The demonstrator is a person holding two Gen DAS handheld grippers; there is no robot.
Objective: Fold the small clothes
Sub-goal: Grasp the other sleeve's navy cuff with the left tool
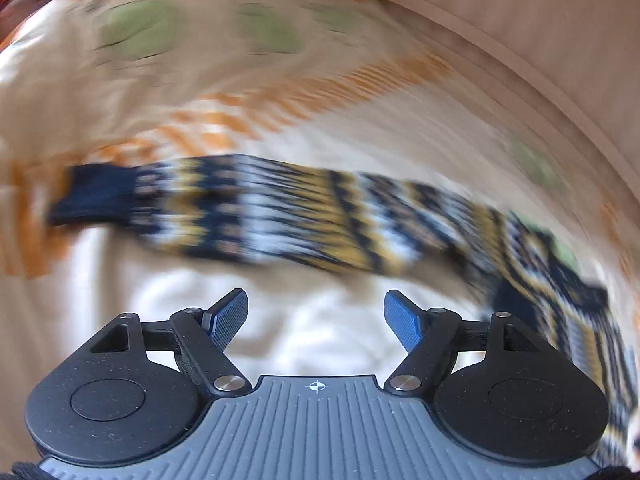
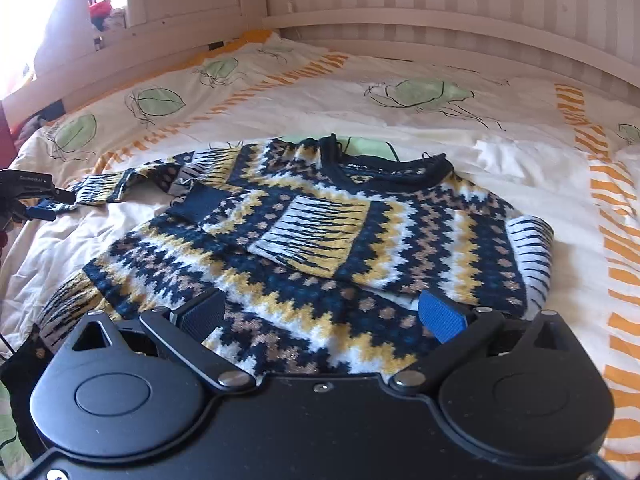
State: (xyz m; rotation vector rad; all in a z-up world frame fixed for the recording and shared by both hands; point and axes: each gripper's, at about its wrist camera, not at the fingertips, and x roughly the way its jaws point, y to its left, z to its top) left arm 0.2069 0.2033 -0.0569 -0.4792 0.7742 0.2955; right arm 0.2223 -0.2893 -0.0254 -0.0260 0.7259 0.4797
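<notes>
A knitted sweater (image 2: 440, 232) in navy, yellow and white lies flat on the bed. One sleeve (image 2: 312, 236) is folded across its chest, with the navy cuff (image 2: 192, 200) pointing left. The other sleeve (image 2: 120, 186) stretches out to the left. In the blurred left wrist view this sleeve (image 1: 280, 220) lies across the bedding just beyond my left gripper (image 1: 316, 308), which is open with nothing between its fingers. That same gripper (image 2: 32, 200) shows at the left edge of the right wrist view, beside the sleeve's end. My right gripper (image 2: 320, 312) hangs open over the sweater's lower part.
The duvet (image 2: 400, 120) is cream with green leaf prints and orange stripes, and it is rumpled around the sweater. A pale wooden rail (image 2: 400, 24) runs along the far side of the bed. Cluttered shelving (image 2: 104, 12) stands at the back left.
</notes>
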